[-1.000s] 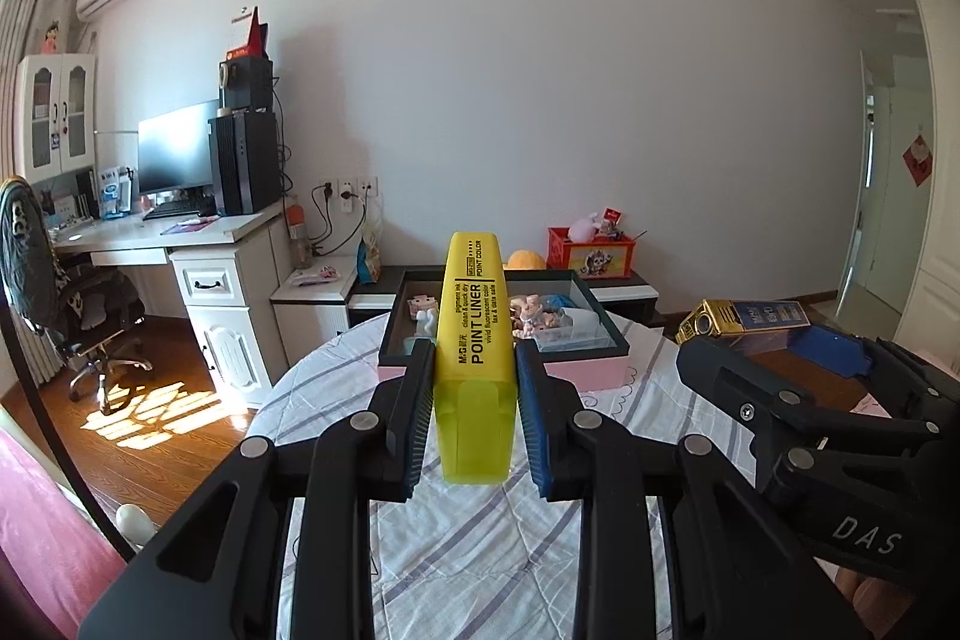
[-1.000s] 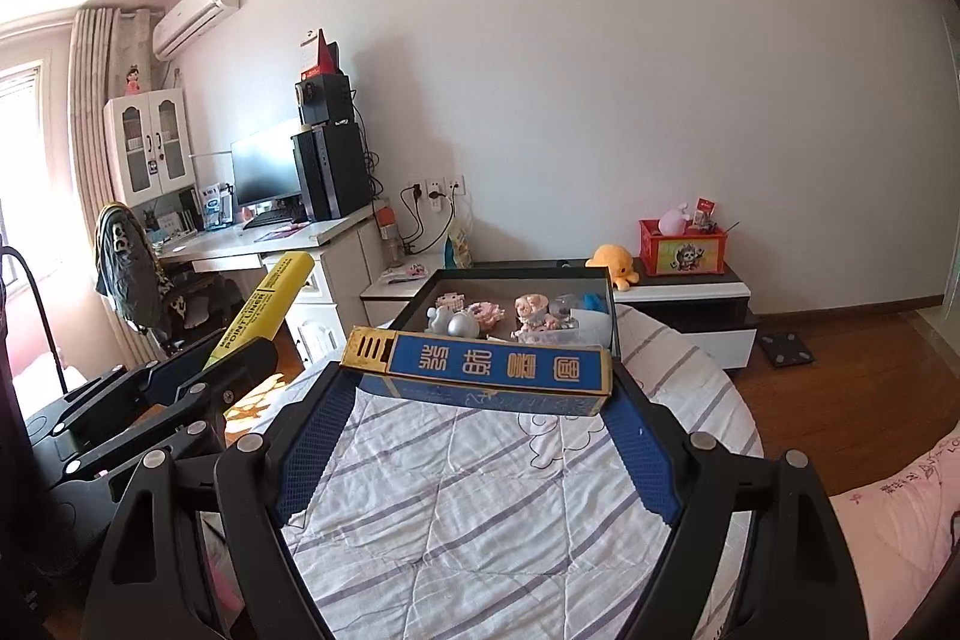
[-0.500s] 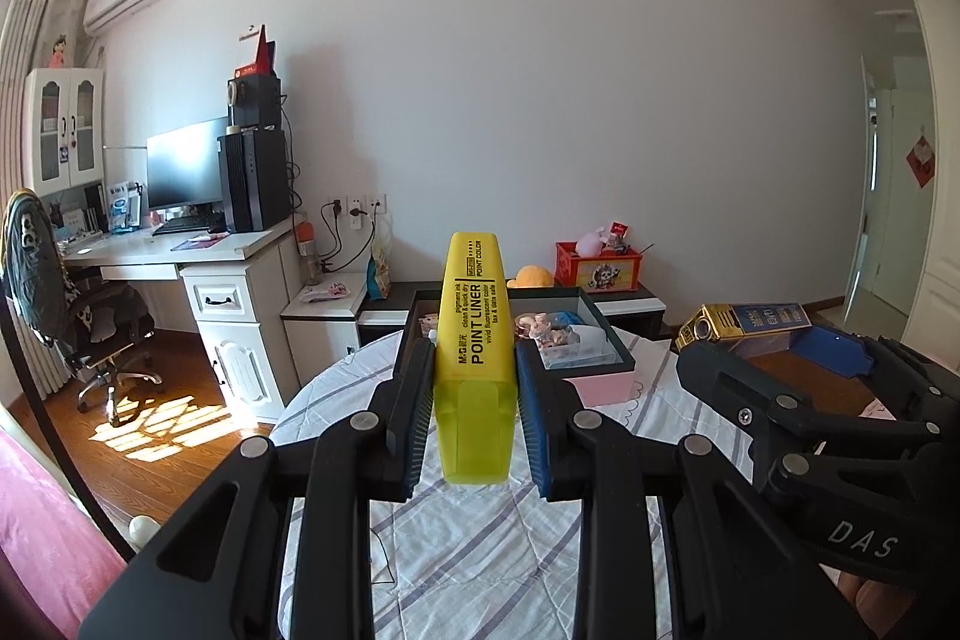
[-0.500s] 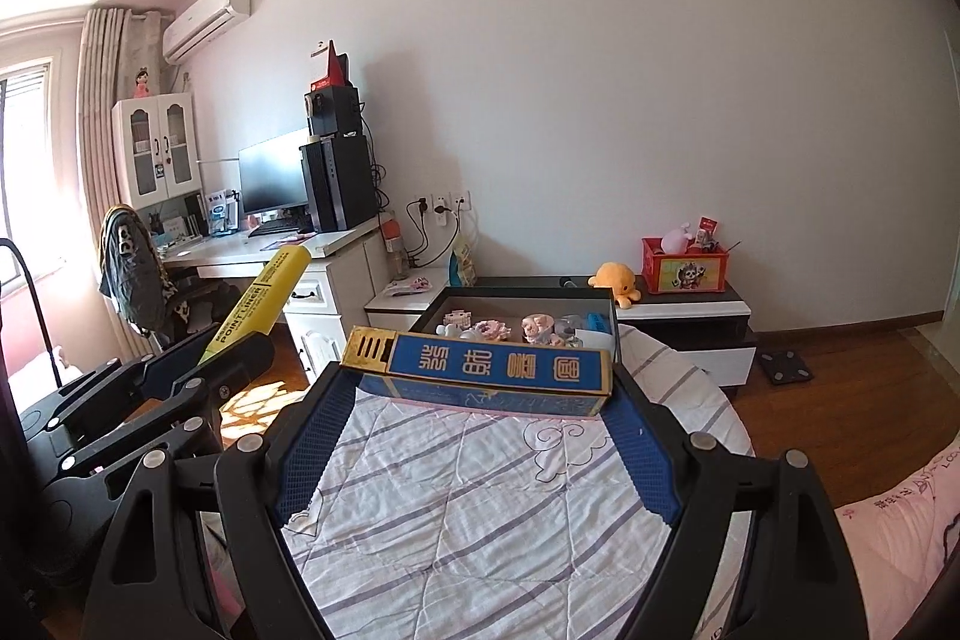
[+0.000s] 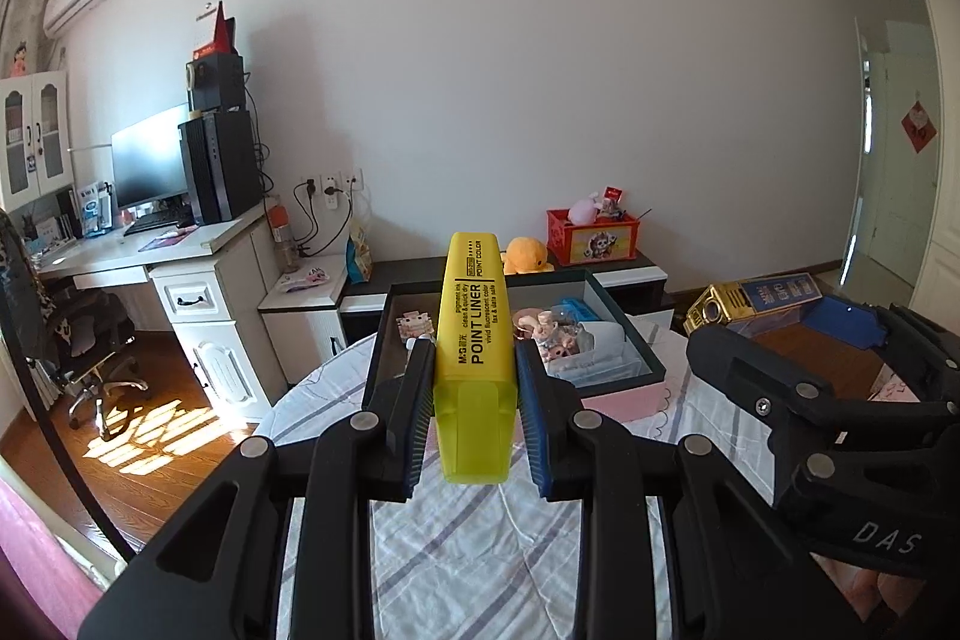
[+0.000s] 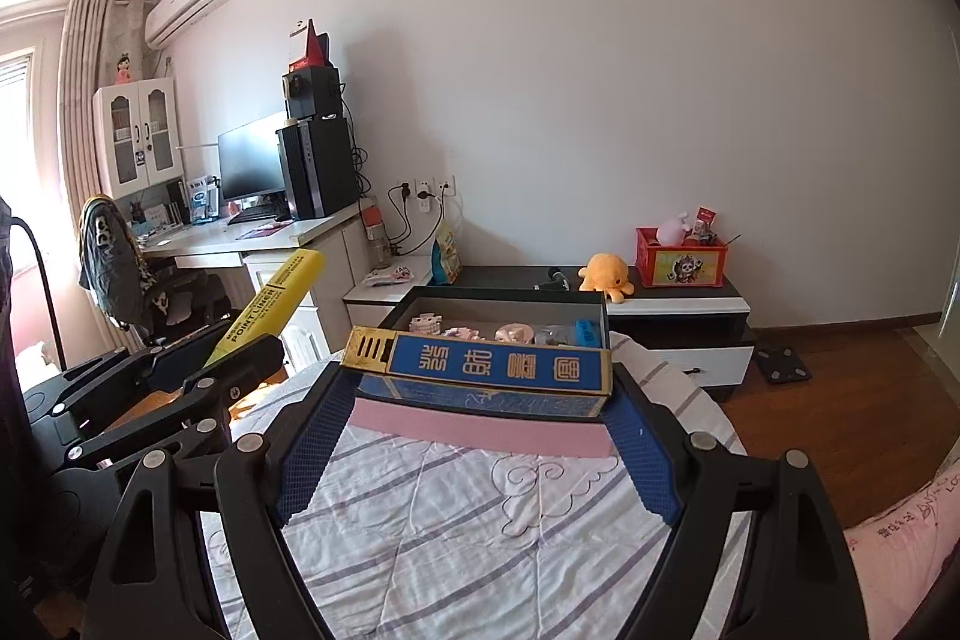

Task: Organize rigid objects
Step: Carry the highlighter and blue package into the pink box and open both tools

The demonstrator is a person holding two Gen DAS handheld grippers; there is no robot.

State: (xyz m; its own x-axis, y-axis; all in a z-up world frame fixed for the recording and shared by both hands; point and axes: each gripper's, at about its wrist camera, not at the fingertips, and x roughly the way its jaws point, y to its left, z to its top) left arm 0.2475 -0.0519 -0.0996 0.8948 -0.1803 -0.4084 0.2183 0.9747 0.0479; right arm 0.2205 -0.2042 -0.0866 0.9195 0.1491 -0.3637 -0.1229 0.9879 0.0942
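Yellow highlighter [image 5: 474, 340] sits clamped in the left gripper [image 5: 474, 394], blue-and-gold box [image 6: 480, 363] wedged lengthwise across the right gripper [image 6: 474, 436]; both ride above the bed, approaching the dark tray [image 5: 624, 334] ahead – next, I'd say, lower each inside

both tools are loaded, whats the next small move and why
Probably carry the left tool forward until the highlighter is over the tray, then release. It is clamped on the highlighter short of the tray's near wall, and the tray already holds small items. The right tool, gripping the blue box, can follow.
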